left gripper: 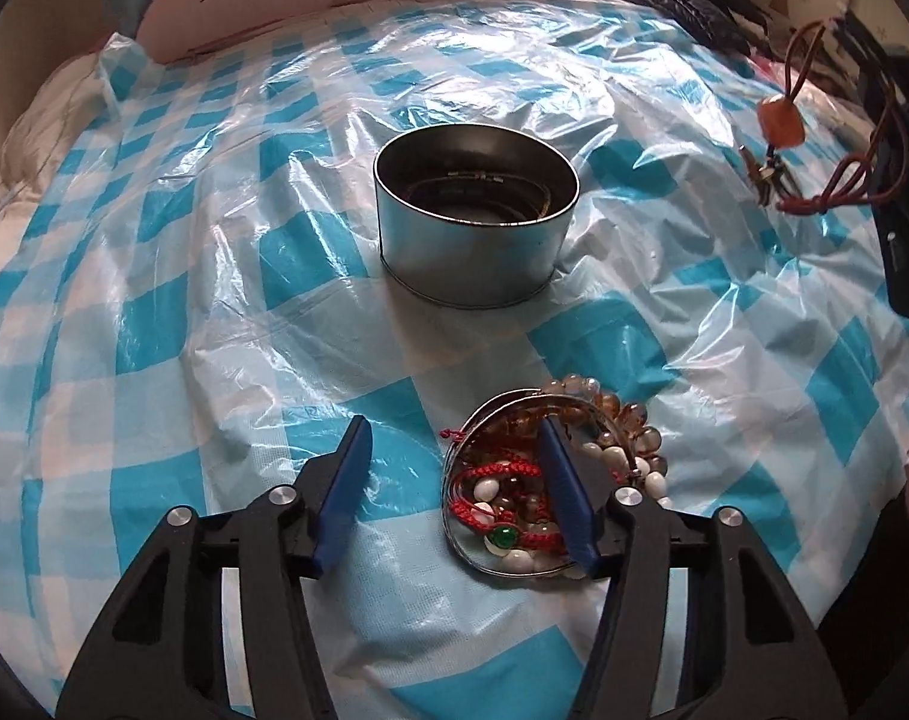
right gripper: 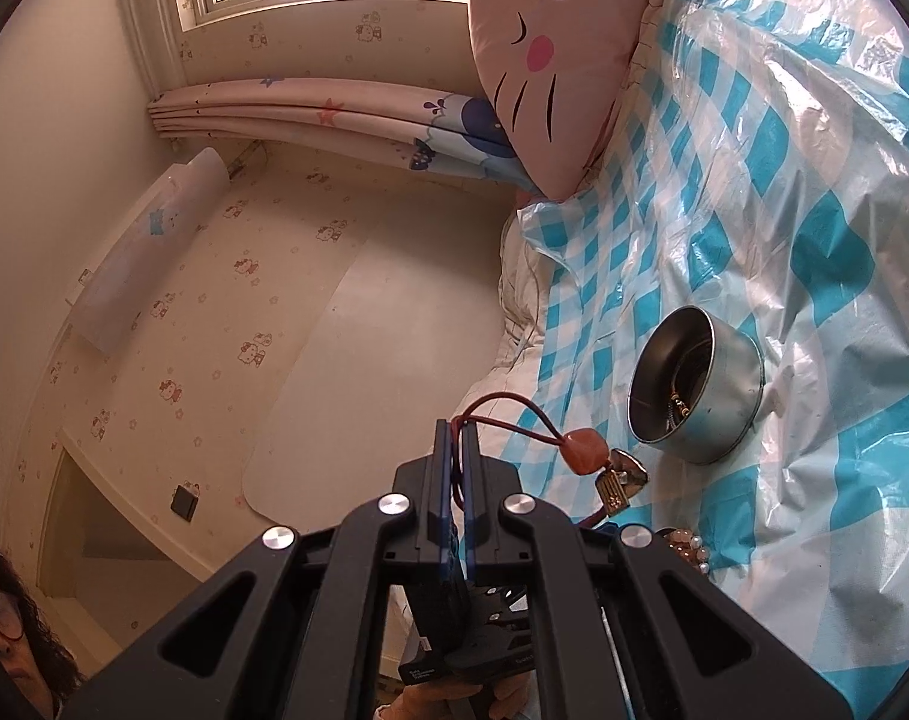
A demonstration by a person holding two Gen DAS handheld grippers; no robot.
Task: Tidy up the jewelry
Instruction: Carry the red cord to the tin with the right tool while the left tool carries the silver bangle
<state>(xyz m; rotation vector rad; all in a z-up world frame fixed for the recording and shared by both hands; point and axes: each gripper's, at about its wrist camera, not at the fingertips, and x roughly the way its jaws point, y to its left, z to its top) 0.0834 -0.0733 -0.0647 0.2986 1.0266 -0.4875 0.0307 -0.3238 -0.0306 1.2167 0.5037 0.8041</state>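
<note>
- Right now two things run at once: right tongs (right gripper: 454, 438) are clamped shut on the red cord of a pendant necklace (right gripper: 583, 450), lifted clear of the bed; orange stone and metal charm dangle below the pinch.
- Left tongs (left gripper: 454, 480) stand part-open, jaws not pressing anything. One blue finger (left gripper: 565, 498) sits over the small lid-like dish of jewelry (left gripper: 514, 504); the other finger is out on the bare sheet, w/ the dish's near rim between them.
- Dish holds a tangle: red braided bracelet w/ green bead, white beads, amber bead bracelet spilling over the far edge.
- Round metal tin (left gripper: 475, 222) stands upright on the blue-check plastic sheet (left gripper: 184, 300), beyond the dish, apart from it. Something cord-like already coils inside; can't tell exactly what.
- Step in hand, by the look of it: carry the necklace to the tin, while the left lines up a pick from the pile.
- Next move for the right: bring the pinch above the tin's mouth, lower so charm and stone go in first, then let go; a loose cord loop may snag the rim.
- Next for the left: close on one piece only, prob. the red bracelet; pieces are intertwined, so a pull may drag others along or tip the dish.
</note>
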